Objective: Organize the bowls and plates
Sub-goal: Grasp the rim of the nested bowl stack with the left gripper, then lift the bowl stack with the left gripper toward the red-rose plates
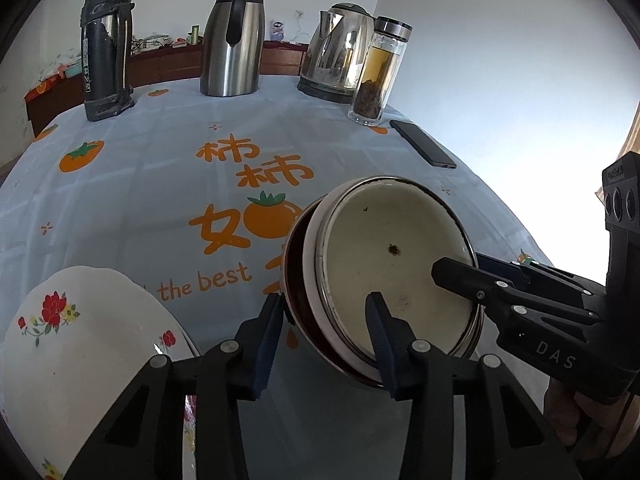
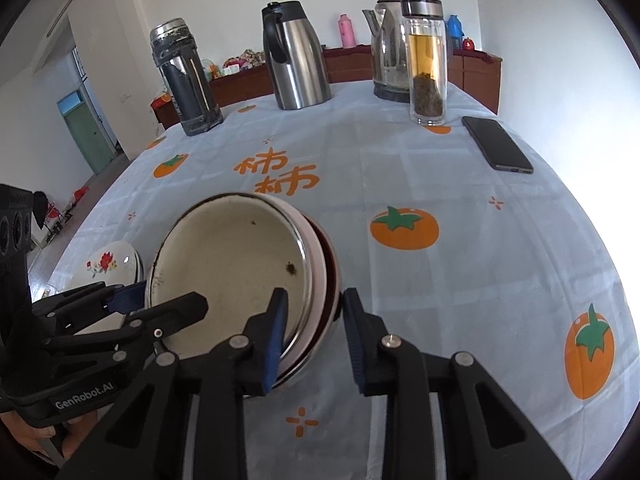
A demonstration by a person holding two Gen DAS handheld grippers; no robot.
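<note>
bowl stack is held tilted above the table, its rim straddled by left gripper and right gripper | fingers part-spread, grip not confirmed | judged stiff, slippery, nested bowls apt to slide; opposite rims advised | flowered bowl lies left of left fingers

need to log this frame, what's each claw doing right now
Left claw: open, its fingers straddling the near rim of the stacked bowls, not clamped.
Right claw: open, straddling the stack's rim on the other side, not clamped.

Bare cloth mid-table, flasks lining far edge, phone right
</note>
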